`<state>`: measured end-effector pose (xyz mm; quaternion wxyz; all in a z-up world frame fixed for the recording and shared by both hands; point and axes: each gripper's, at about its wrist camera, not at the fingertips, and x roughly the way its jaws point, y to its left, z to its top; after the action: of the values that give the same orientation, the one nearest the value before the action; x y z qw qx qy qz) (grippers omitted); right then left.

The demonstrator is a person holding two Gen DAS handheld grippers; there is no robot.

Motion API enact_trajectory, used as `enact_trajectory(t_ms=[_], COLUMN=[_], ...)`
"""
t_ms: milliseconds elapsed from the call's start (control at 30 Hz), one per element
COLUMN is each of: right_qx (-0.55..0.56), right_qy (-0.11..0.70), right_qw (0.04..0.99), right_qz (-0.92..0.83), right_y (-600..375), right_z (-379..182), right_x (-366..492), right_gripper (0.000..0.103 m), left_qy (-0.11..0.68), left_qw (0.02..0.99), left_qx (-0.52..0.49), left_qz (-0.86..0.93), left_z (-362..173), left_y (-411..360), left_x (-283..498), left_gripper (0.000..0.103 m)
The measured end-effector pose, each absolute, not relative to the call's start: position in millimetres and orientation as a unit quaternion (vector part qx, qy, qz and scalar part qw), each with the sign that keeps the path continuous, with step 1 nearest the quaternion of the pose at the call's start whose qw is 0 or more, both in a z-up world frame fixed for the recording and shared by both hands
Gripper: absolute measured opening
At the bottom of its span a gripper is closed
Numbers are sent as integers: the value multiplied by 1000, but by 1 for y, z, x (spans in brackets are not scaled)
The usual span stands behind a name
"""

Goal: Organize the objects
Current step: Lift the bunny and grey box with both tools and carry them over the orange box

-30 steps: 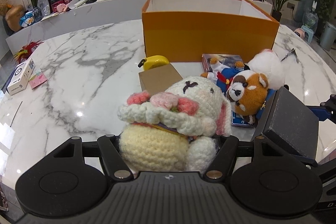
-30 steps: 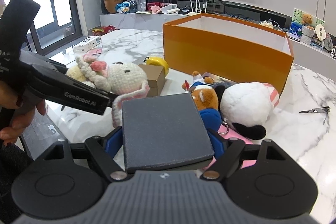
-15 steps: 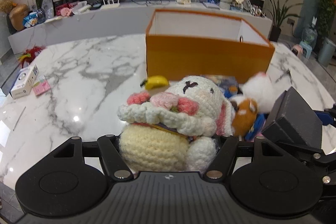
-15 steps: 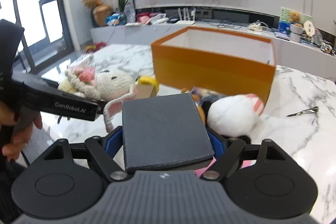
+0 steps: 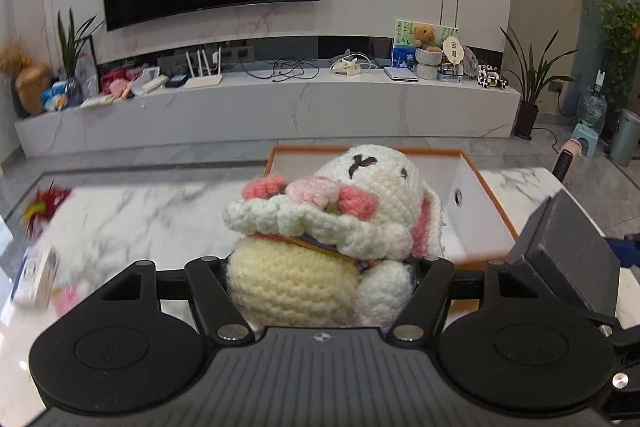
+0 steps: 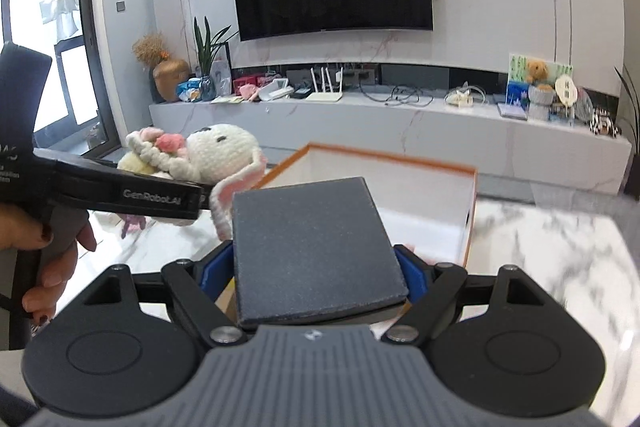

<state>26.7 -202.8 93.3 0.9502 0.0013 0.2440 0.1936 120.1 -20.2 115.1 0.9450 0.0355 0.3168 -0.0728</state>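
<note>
Both tongs are carrying loads above the orange box (image 6: 400, 183) — the left gripper (image 5: 320, 267) is closed on the crochet bunny (image 5: 332, 227), the right gripper (image 6: 316, 259) is gripping the dark flat box (image 6: 312, 247). Next, probably, is lowering each inside and opening — gently.

The side of the left gripper (image 6: 160, 197), seen from the right wrist camera, carries the pale lettering "GenRobot.AI". Further print on its handle, at the picture's left edge, is cut off and blurred. Nothing else is legible.
</note>
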Motion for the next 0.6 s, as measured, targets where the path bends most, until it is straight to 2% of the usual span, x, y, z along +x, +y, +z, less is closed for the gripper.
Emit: enact_trajectory(t_ms=[167,333,600], right_qx=[-9,-18,5], right_qy=[282,349,423], right_qw=[943,923,893], right_qz=[178,159,153], right_y=[-203,-196,-195], right_z=[99,74,24], right_x=[123,206,274], right_gripper=[83,83,83], left_qy=[342,381,440], left_qw=[936,920,892], left_qx=[56,78,92], left_qz=[-61,-47,-45], left_z=[104,67,11], left_y=[-38,-47,-54], left_x=[198,257,301], left_gripper=[78,78,78])
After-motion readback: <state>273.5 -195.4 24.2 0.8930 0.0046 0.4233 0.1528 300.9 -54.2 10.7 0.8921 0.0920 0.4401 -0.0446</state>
